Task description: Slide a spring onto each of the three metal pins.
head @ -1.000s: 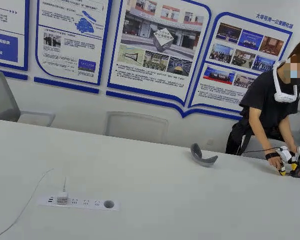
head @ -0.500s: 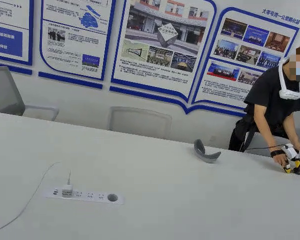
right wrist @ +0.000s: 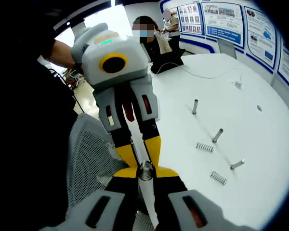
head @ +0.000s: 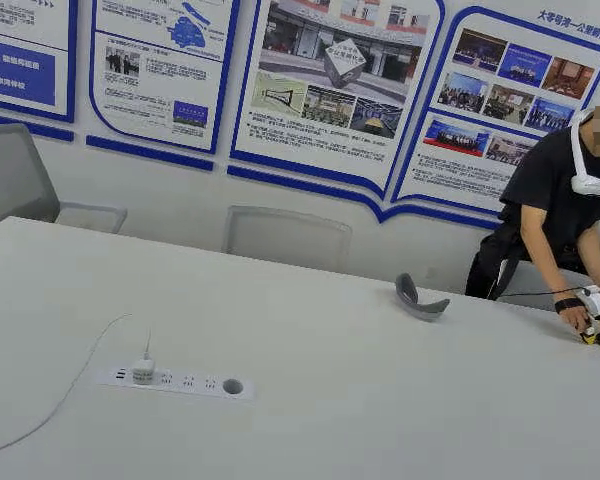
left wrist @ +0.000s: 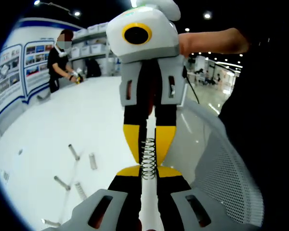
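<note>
Partly hidden spring (left wrist: 148, 158) in right gripper (right wrist: 145, 173).

Spring (left wrist: 148, 159) up between left gripper (left wrist: 148, 174) at six o'clock and right gripper (left wrist: 148, 153) at twelve; on the table (left wrist: 62, 120) at eight o'clock, three pins (left wrist: 73, 152) with two loose springs (left wrist: 92, 161) among them; in the head view, power strip (head: 180, 381) at seven o'clock

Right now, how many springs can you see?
3. One spring sits in the right gripper; a second spring and a third spring lie on the table. Others may be hidden.
</note>
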`<state>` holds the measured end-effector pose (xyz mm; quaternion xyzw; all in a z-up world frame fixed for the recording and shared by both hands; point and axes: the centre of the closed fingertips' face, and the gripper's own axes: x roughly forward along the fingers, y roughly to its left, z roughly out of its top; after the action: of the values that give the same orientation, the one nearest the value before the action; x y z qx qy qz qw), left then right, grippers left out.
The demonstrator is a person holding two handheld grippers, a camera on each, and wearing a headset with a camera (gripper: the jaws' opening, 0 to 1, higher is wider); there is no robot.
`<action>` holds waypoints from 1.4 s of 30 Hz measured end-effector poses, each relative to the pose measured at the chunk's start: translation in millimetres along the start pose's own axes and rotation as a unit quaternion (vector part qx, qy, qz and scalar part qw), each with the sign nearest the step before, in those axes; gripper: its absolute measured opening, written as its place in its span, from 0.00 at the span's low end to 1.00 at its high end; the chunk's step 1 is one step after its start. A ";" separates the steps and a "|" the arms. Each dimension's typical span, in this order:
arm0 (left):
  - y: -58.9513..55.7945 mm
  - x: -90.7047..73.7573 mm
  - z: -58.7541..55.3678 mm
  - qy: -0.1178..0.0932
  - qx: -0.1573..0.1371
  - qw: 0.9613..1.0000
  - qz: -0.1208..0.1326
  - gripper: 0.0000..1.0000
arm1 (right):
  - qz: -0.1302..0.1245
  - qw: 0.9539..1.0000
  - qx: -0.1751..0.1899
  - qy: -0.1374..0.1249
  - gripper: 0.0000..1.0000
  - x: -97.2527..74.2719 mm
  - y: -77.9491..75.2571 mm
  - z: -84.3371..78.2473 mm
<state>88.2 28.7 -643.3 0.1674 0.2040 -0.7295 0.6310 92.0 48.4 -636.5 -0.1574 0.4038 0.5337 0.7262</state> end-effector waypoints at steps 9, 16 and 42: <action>6.5 -9.2 -10.6 -0.005 -0.028 0.999 0.016 0.11 | 0.010 1.000 -0.006 0.007 0.12 11.0 -2.4 8.0; 14.8 -19.9 -25.0 -0.004 -0.055 0.998 0.039 0.14 | 0.011 1.000 -0.011 0.011 0.12 15.5 -6.0 12.6; 71.3 -71.4 -69.2 -0.013 -0.136 0.975 0.174 0.21 | -0.023 0.999 0.001 0.036 0.12 30.0 -46.8 13.2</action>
<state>168.4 116.1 -673.2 0.1038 0.2608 -0.5761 0.7677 142.8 58.7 -660.4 -0.1848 0.4267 0.5103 0.7235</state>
